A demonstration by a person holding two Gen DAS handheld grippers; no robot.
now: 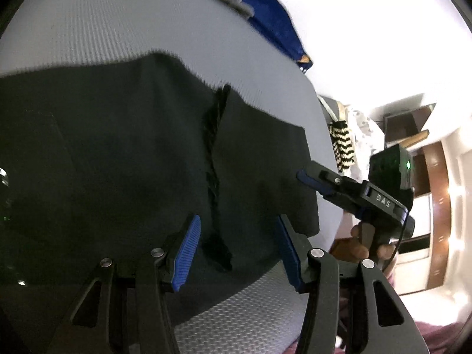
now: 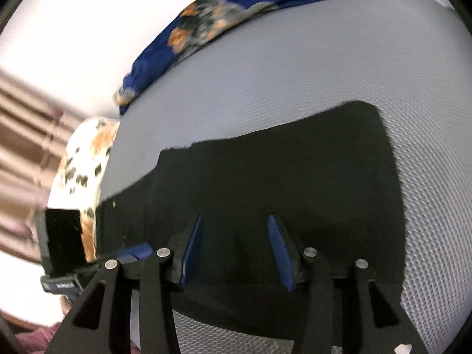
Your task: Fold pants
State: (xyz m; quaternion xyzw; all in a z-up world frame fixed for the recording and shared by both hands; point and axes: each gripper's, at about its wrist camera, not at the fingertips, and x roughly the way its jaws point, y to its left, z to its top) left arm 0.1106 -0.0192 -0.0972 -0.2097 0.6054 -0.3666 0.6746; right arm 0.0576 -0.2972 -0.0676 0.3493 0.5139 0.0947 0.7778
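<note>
Black pants [image 1: 118,153] lie flat on a grey textured surface [image 1: 103,23]; a black drawstring [image 1: 214,177] runs down the waist. My left gripper [image 1: 236,247] is open and empty just above the waist edge, its jaws either side of the drawstring. My right gripper shows in the left wrist view [image 1: 303,175] at the pants' right edge, touching the cloth. In the right wrist view the right gripper [image 2: 234,247] is open over the black pants [image 2: 280,177], nothing between its blue pads [image 2: 278,250]. The left gripper [image 2: 132,253] shows at the left there.
A blue floral cloth [image 2: 236,6] lies along the far edge of the grey surface [image 2: 295,73]. A white spotted cloth [image 2: 82,159] and a striped black-and-white item [image 1: 342,144] lie beyond the surface's side. Room furniture [image 1: 436,177] stands behind.
</note>
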